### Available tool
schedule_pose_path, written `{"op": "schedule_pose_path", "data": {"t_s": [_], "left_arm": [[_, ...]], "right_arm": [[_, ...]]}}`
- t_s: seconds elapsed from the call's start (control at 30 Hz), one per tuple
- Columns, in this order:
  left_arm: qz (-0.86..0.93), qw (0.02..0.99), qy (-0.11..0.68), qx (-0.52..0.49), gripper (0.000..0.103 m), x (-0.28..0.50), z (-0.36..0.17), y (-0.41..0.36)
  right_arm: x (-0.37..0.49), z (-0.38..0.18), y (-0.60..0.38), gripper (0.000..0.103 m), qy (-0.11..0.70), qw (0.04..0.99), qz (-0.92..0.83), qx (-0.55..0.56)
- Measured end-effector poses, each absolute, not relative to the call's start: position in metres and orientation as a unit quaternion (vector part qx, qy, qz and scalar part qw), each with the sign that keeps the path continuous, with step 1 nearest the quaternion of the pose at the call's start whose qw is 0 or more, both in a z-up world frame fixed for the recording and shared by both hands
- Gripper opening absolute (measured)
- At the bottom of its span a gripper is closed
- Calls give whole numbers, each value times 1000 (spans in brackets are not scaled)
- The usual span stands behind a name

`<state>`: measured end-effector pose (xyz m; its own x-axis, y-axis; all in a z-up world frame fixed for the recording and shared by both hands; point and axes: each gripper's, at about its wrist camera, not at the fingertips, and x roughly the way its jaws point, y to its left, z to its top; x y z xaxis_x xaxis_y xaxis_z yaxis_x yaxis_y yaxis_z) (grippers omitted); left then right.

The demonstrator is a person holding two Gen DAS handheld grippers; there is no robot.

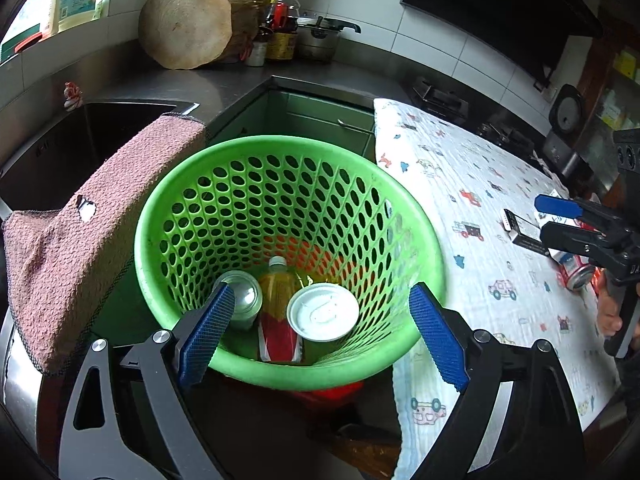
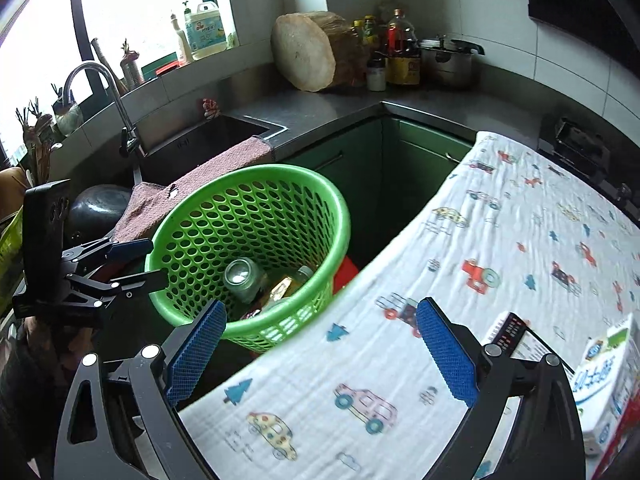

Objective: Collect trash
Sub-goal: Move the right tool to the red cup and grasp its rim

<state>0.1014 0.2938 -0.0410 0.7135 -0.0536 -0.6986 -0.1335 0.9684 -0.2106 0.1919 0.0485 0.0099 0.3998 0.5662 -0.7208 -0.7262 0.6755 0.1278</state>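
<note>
L gripper (image 1: 322,334) hangs over the green basket (image 1: 192,208), blue pads spread wide w/ nothing between them; pads frame the basket's near rim, not touching it as far as the view shows. Inside the basket, at the bottom: a silver can (image 1: 244,296) on the left, a bottle of yellow drink (image 1: 278,292) w/ red label lying in the middle, a white round lid (image 1: 323,312) resting partly on the bottle; can and bottle touch.

R gripper (image 2: 320,354) is over the printed cloth (image 2: 500,216) that covers the table to the right of the basket; its pads are also spread wide, empty, cloth showing between them. Trash left on the cloth, just right of that gripper: a dark flat box w/ small print (image 2: 516,330), a white-and-blue carton (image 2: 604,380), something red at the frame edge, too cropped to name. In the left wrist view the same group sits by the R gripper, incl. a red-and-white can (image 1: 576,274) lying on its side; a bit of the person's hand shows beneath.

Basket stands on the floor btw the cloth-covered table and the sink (image 1: 72,148); a pink towel (image 1: 80,240) hangs over the counter edge beside the basket, near or touching its rim. Far counter: round wood chopping block (image 1: 186,24), sauce bottles (image 1: 282,24), steel pot (image 1: 320,38).
</note>
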Motion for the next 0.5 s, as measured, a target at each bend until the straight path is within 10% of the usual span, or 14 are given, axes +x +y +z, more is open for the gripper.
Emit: {"op": "schedule_pose_path", "data": {"t_s": [0.5], "left_arm": [[-26,920,379,-92,92,124,-30,230]], "right_arm": [[184,43,-123,93,350,897,266,-53]]}}
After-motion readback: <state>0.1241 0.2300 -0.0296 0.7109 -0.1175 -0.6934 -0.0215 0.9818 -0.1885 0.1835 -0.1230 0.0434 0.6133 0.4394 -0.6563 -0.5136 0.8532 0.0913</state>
